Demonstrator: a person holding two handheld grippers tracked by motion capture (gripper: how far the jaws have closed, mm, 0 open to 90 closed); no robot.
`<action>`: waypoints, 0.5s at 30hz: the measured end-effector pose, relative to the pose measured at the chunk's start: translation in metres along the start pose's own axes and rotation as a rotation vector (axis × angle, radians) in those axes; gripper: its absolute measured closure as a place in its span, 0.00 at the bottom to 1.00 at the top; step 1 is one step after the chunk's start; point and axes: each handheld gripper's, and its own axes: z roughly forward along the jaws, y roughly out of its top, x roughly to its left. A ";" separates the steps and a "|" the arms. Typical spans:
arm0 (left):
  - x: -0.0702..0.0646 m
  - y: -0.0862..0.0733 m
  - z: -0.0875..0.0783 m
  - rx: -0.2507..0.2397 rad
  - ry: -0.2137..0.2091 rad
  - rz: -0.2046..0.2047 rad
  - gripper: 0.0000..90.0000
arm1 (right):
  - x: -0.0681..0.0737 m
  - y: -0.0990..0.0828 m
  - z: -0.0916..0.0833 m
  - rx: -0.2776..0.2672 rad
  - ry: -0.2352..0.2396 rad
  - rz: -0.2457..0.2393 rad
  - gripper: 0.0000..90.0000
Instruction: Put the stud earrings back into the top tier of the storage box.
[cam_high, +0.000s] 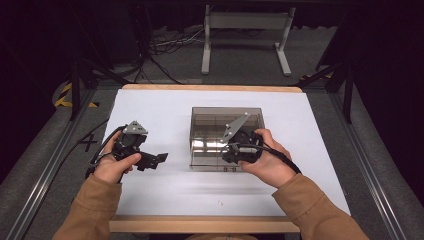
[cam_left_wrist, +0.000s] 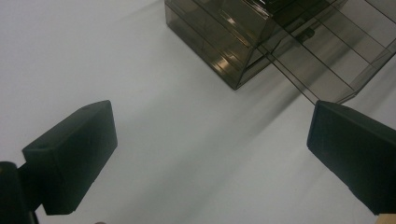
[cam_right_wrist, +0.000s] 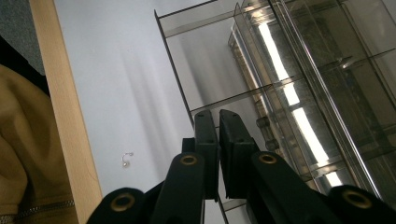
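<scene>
The right gripper (cam_right_wrist: 218, 122), jaws nearly together, pinches the smoked clear-plastic box's (cam_high: 200, 112) near wall; the left gripper (cam_left_wrist: 210, 154) waits wide, well apart; moving it remains

One camera looks down from above the person's side onto the table (cam_high: 150, 105). Each gripper camera sits low and close (just above the white top); all share the box (cam_high: 226, 137).
</scene>
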 end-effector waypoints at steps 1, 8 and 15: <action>0.000 0.000 0.000 0.000 0.000 0.000 0.02 | -0.001 0.000 0.001 0.002 0.001 0.003 0.96; 0.000 0.000 0.000 -0.001 0.002 0.003 0.02 | -0.007 0.002 0.011 0.017 0.003 0.019 0.96; 0.000 0.000 -0.001 -0.003 0.001 0.006 0.02 | -0.012 0.001 0.019 0.042 0.008 0.029 0.96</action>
